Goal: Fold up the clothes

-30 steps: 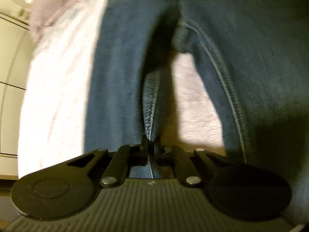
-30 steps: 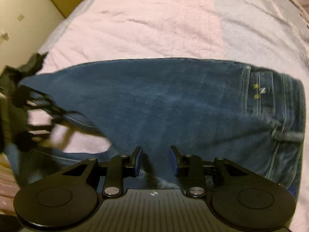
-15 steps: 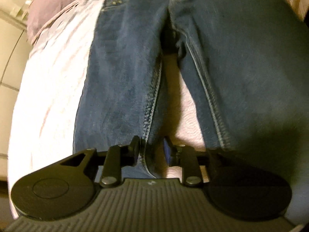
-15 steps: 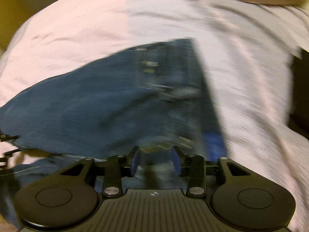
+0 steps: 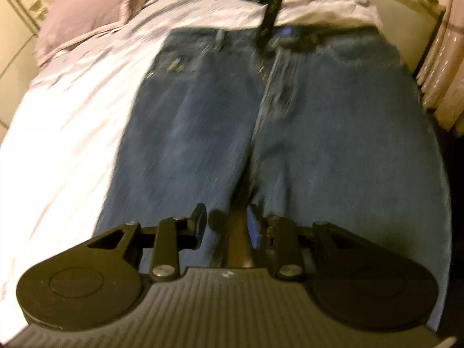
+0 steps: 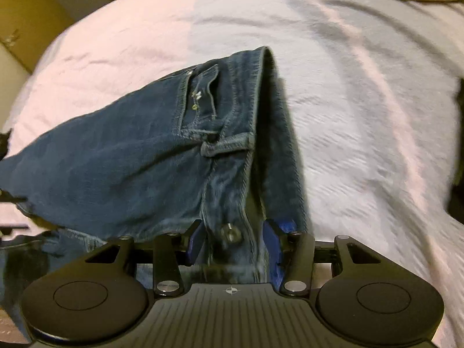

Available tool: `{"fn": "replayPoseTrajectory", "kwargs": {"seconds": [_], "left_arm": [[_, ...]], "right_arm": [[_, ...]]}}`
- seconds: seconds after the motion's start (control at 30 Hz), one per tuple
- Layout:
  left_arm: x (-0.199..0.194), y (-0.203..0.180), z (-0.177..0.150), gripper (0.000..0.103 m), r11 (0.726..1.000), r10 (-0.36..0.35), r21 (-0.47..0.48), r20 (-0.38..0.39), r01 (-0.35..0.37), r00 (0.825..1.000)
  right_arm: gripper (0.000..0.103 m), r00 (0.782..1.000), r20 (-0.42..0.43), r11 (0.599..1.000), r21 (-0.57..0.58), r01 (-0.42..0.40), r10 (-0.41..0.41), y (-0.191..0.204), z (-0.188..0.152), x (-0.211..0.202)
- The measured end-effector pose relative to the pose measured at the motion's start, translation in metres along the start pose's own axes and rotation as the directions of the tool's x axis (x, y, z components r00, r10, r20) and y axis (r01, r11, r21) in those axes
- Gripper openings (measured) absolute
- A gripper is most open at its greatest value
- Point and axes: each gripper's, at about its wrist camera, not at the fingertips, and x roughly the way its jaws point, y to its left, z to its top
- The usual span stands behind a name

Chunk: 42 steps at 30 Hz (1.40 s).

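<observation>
A pair of blue jeans (image 5: 203,133) lies spread on the bed, waistband at the far end. My left gripper (image 5: 227,226) is open over the gap between the two legs, near their lower part, holding nothing. In the right wrist view the jeans (image 6: 121,156) rise from the bed toward my right gripper (image 6: 232,240). It is open, its blue pads on either side of the waistband by the metal button (image 6: 230,233). The other gripper shows as a dark shape at the far waistband in the left wrist view (image 5: 269,20).
The bed is covered with a pale pink and white quilt (image 6: 362,110). A lilac pillow (image 5: 84,17) lies at the far left of the left wrist view. Cream cabinet fronts (image 5: 11,29) stand at the left. A bed edge with a frilled pink cover (image 5: 443,66) is at the right.
My left gripper let go of the inner leg seam, opened and drew back, so the whole jeans show. My right gripper swung right along the jeans to the waistband and opened wider around the button.
</observation>
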Motion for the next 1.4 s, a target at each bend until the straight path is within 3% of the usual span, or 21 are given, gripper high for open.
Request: {"fn": "replayPoseTrajectory", "kwargs": {"seconds": [0.03,0.07,0.13,0.17,0.23,0.33,0.4,0.53,0.6,0.63,0.67,0.8,0.83,0.87,0.9,0.93,1.03,1.23,1.3,1.4], "left_arm": [[0.007,-0.003,0.011,0.027,1.0,-0.011,0.004,0.003,0.011,1.0],[0.012,-0.006,0.02,0.027,1.0,-0.019,0.006,0.009,0.019,1.0],[0.02,-0.012,0.039,0.027,0.999,-0.036,0.009,0.023,0.035,0.999],[0.024,-0.015,0.048,0.027,0.999,-0.044,0.011,0.03,0.044,0.999],[0.033,-0.018,0.064,0.028,0.998,-0.058,0.009,0.043,0.058,0.997],[0.052,-0.017,0.081,0.029,0.997,-0.078,-0.007,0.04,0.078,0.996],[0.066,-0.016,0.088,0.029,0.996,-0.091,-0.013,0.028,0.092,0.995],[0.078,-0.014,0.095,0.031,0.994,-0.111,-0.004,0.026,0.111,0.993],[0.08,-0.013,0.098,0.037,0.993,-0.12,-0.004,0.028,0.12,0.992],[0.081,-0.013,0.099,0.038,0.992,-0.123,-0.006,0.029,0.124,0.992],[0.082,-0.012,0.101,0.04,0.992,-0.127,-0.008,0.03,0.127,0.991],[0.085,-0.011,0.106,0.04,0.99,-0.14,-0.015,0.031,0.14,0.99],[0.087,-0.011,0.107,0.04,0.989,-0.144,-0.016,0.03,0.144,0.989],[0.089,-0.011,0.108,0.04,0.989,-0.149,-0.015,0.03,0.149,0.988],[0.091,-0.012,0.109,0.04,0.988,-0.153,-0.014,0.029,0.154,0.988],[0.092,-0.012,0.109,0.04,0.987,-0.158,-0.013,0.028,0.158,0.987],[0.095,-0.012,0.11,0.04,0.986,-0.164,-0.008,0.031,0.165,0.986],[0.1,-0.011,0.106,0.041,0.983,-0.18,-0.017,0.022,0.18,0.983],[0.097,-0.008,0.104,0.041,0.984,-0.176,-0.022,0.025,0.177,0.984],[0.094,-0.004,0.099,0.041,0.983,-0.175,-0.048,0.029,0.176,0.984]], "right_arm": [[0.038,1.0,-0.01,1.0,0.002,-0.027,0.027,-0.005,0.002,0.005],[0.014,0.998,-0.02,0.999,0.005,-0.053,0.053,-0.009,0.005,0.01],[0.011,0.995,-0.035,0.996,0.008,-0.092,0.092,-0.02,0.008,0.006],[0.002,0.995,-0.035,0.996,0.0,-0.093,0.093,-0.025,0.01,-0.002],[0.0,0.996,-0.014,0.996,0.016,-0.089,0.089,-0.042,0.013,-0.024],[0.0,1.0,-0.012,0.997,0.079,0.026,-0.025,-0.073,0.01,-0.035],[0.0,1.0,-0.022,0.993,0.118,0.02,-0.017,-0.086,0.007,-0.032],[0.004,0.997,0.051,0.994,0.08,-0.069,0.065,-0.071,0.003,-0.04],[0.029,0.992,0.072,0.993,0.06,-0.106,0.101,-0.062,-0.001,-0.042],[0.059,0.99,0.069,0.991,0.052,-0.124,0.12,-0.058,-0.003,-0.038],[0.066,0.988,0.067,0.989,0.043,-0.142,0.139,-0.054,-0.004,-0.034],[0.066,0.981,0.038,0.981,0.034,-0.191,0.19,-0.044,0.001,-0.01],[0.061,0.979,0.029,0.979,0.035,-0.203,0.202,-0.042,0.003,-0.003],[0.032,0.976,0.011,0.975,0.043,-0.218,0.218,-0.042,0.006,0.005],[0.012,0.977,-0.018,0.976,0.037,-0.213,0.213,-0.044,0.009,0.009],[0.003,0.977,-0.048,0.978,0.031,-0.207,0.209,-0.045,0.012,0.013],[0.001,0.989,-0.054,0.99,-0.027,-0.138,0.137,-0.052,0.019,0.002],[0.002,0.989,-0.04,0.988,0.054,-0.142,0.144,-0.058,0.011,0.002],[0.009,0.989,-0.018,0.988,0.057,-0.142,0.143,-0.058,0.004,-0.011],[0.033,0.989,-0.001,0.987,0.056,-0.149,0.15,-0.056,-0.01,-0.028]]}}
